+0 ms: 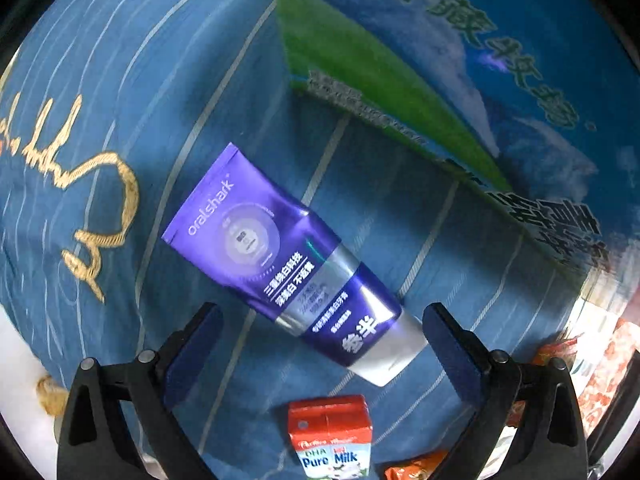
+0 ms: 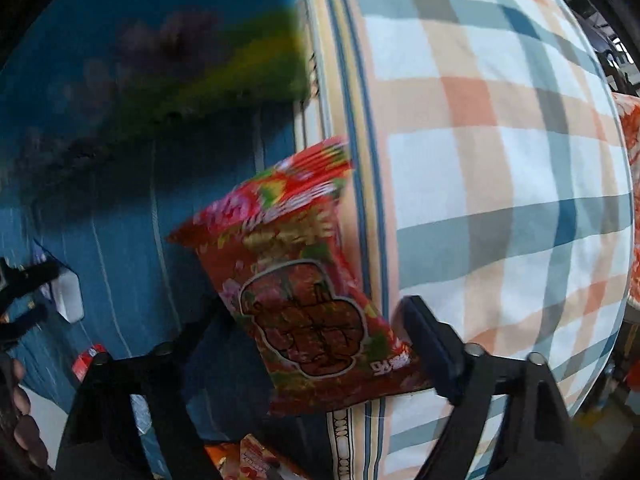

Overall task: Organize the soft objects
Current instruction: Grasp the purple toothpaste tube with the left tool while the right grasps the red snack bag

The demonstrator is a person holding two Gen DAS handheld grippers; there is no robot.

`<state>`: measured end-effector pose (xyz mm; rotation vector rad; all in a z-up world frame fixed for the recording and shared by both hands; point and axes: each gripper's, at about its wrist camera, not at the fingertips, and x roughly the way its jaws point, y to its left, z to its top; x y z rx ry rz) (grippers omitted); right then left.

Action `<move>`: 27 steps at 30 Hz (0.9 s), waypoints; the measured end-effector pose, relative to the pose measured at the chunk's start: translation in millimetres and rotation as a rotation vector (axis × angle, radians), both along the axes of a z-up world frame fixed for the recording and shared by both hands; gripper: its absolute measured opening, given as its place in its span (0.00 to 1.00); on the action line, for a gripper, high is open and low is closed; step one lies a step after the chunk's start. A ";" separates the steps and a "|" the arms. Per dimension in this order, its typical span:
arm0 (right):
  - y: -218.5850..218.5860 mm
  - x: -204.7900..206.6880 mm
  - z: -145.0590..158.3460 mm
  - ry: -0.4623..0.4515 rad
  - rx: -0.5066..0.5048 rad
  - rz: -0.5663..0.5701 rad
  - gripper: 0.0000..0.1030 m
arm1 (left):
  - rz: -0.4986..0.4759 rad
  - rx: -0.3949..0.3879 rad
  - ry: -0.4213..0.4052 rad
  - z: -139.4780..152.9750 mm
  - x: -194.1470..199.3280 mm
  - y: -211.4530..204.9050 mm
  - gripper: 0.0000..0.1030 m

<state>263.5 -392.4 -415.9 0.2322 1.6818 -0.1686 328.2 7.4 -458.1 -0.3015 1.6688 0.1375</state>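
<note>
A purple toothpaste tube [image 1: 288, 264] lies on blue striped bedding [image 1: 160, 100], cap end toward me. My left gripper [image 1: 322, 338] is open, its fingers on either side of the tube's cap end, apart from it. In the right wrist view a red snack packet [image 2: 304, 292] stands between the fingers of my right gripper [image 2: 320, 340], at the edge of a plaid pillow [image 2: 500, 160]. The jaws stand wide, and whether they grip the blurred packet is unclear.
A large blue and green carton [image 1: 460, 80] stands behind the tube; it also shows blurred in the right wrist view [image 2: 160, 60]. A small red milk carton [image 1: 330, 438] and an orange packet [image 1: 416, 466] lie near me. Another orange packet [image 2: 248, 460] lies below the right gripper.
</note>
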 end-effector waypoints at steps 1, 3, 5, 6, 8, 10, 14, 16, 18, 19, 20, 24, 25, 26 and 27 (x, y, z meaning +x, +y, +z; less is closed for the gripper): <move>3.3 0.1 -3.1 0.012 -0.003 0.014 0.82 | -0.025 0.014 -0.003 -0.1 -1.4 0.8 0.93; 8.0 -1.6 -3.5 0.007 -0.021 0.048 0.74 | -0.061 0.028 0.006 -0.9 -4.1 5.2 0.90; 10.9 -4.6 -2.4 0.014 -0.035 0.071 0.69 | -0.083 0.043 0.062 -8.8 -13.4 14.8 0.83; 11.5 -6.6 -0.9 0.016 -0.037 0.083 0.68 | -0.089 0.050 0.083 -12.6 -18.7 20.4 0.82; 11.2 -10.4 1.1 0.025 -0.023 0.096 0.67 | -0.092 0.061 0.108 -17.2 -30.5 34.1 0.82; 7.7 -13.8 2.4 0.046 0.003 0.098 0.67 | -0.086 0.057 0.118 -16.4 -38.0 42.6 0.80; 4.8 -13.0 6.2 0.058 0.033 0.121 0.65 | -0.115 0.065 0.087 -13.9 -39.3 44.8 0.68; 9.7 -13.2 4.8 0.070 0.030 0.133 0.64 | -0.134 0.071 0.041 -8.3 -32.0 35.5 0.58; 17.4 -10.2 3.7 0.069 0.004 0.137 0.58 | -0.168 0.081 0.011 -3.9 -26.1 26.2 0.48; 19.4 -9.5 4.3 0.068 -0.009 0.139 0.57 | -0.183 0.093 0.004 -2.7 -25.5 22.6 0.46; 21.5 -9.1 6.2 0.064 -0.023 0.139 0.55 | -0.188 0.094 0.001 -2.9 -25.8 21.5 0.46; 32.0 -13.7 12.9 0.060 -0.011 0.147 0.52 | -0.213 0.065 -0.024 2.7 -44.5 30.9 0.46; 34.0 -16.2 13.8 0.066 0.004 0.148 0.52 | -0.220 0.061 -0.028 4.8 -48.1 32.8 0.46; 35.3 -18.7 14.7 0.072 0.018 0.150 0.52 | -0.224 0.056 -0.021 6.2 -53.8 35.5 0.46; 36.2 -20.8 16.1 0.079 0.038 0.150 0.53 | -0.226 0.050 -0.007 5.6 -60.5 40.2 0.46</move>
